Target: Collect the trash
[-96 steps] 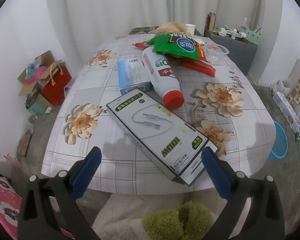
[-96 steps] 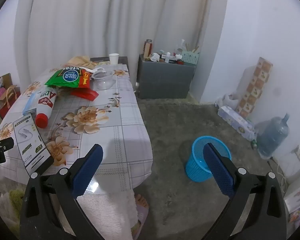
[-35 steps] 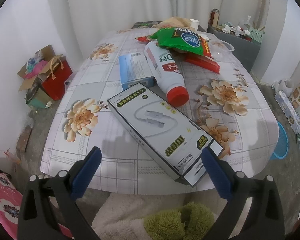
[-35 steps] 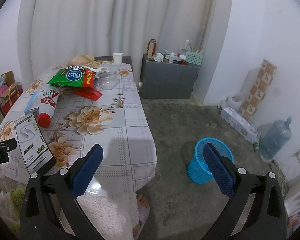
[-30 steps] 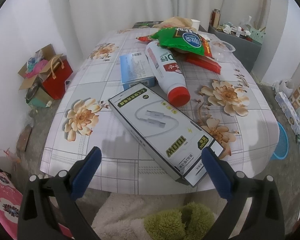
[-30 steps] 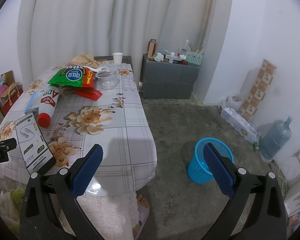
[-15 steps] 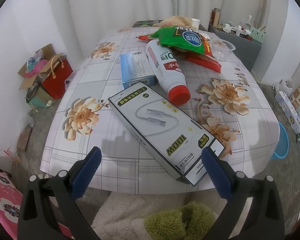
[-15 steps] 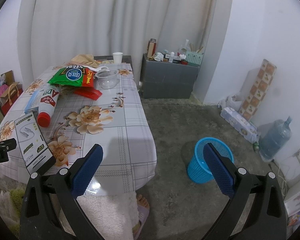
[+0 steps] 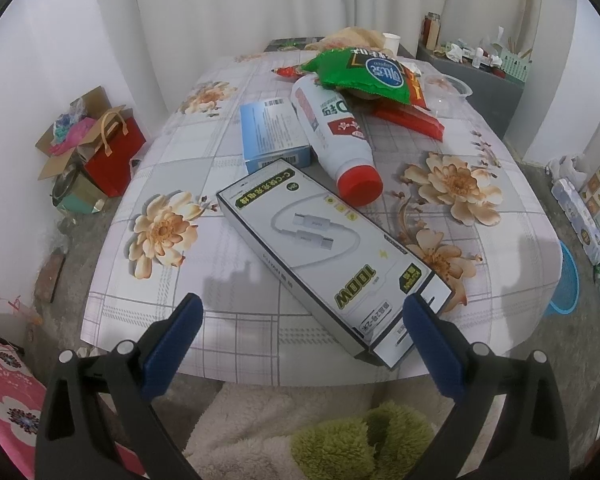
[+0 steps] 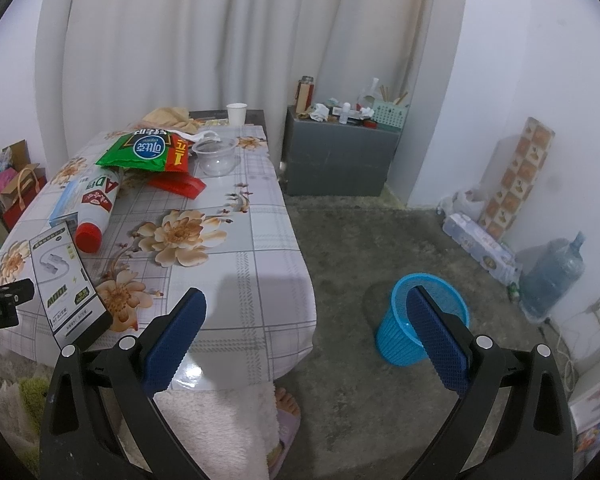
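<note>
Nearer now, left tool [image 9: 300, 312] gapes over cable box [image 9: 328, 248]; right tool [image 10: 306, 314] released

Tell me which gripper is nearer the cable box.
Left. The left gripper hangs open right over the near end of the cable box. The right gripper is off to the box's right, open, between table edge and blue bin.

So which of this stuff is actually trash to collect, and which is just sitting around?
Likely for the job:
white cable box
red-capped white bottle
green snack bag
blue mesh bin

Probably just lying about:
red gift bag
grey cabinet
blue water jug
</note>
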Tool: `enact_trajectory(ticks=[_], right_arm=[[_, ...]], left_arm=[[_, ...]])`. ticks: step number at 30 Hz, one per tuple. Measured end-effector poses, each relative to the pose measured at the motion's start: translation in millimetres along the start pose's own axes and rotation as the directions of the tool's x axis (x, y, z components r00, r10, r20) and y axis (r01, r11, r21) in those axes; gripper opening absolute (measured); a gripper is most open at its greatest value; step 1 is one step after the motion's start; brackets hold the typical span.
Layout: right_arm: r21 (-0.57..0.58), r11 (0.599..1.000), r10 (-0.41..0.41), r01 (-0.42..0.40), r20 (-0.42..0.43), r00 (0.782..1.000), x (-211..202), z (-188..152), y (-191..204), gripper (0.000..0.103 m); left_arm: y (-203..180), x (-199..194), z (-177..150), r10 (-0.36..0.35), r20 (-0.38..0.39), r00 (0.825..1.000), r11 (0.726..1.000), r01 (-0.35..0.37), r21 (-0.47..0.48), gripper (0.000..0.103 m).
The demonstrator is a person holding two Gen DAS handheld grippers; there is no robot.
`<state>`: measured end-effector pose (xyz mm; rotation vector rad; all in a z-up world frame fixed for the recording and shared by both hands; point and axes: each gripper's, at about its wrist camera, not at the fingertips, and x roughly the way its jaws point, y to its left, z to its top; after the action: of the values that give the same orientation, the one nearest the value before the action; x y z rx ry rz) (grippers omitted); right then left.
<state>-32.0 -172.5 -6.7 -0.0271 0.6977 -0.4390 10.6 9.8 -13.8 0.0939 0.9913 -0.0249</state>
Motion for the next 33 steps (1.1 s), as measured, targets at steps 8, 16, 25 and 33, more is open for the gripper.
enact_trajectory(ticks=[8, 16, 25, 33], right_arm=[[-0.004, 0.998, 0.064, -0.064, 0.029, 0.997, 6, 1, 17, 0.097], [-0.231, 0.928, 0.311, -0.293, 0.043, 0.950, 4, 12, 101, 0.097], [-0.435, 0.773, 0.465, -0.463, -0.108, 0.879, 18, 12, 199, 0.097], [-0.433, 0.748, 0.452, -0.502, -0.221, 0.864, 43, 7, 231, 0.097]], left_arm=[[33, 12, 8, -0.010, -0.011, 1.000, 0.998, 0.009, -0.059, 0.098], [106, 29, 21, 0.062, 0.021, 0.998, 0.987, -0.058, -0.150, 0.098], [135, 66, 52, 0.062, -0.005, 0.998, 0.996, -0.062, 0.058, 0.098], [131, 90, 96, -0.213, 0.036, 0.976, 0.975, 0.210, 0.079, 0.098]])
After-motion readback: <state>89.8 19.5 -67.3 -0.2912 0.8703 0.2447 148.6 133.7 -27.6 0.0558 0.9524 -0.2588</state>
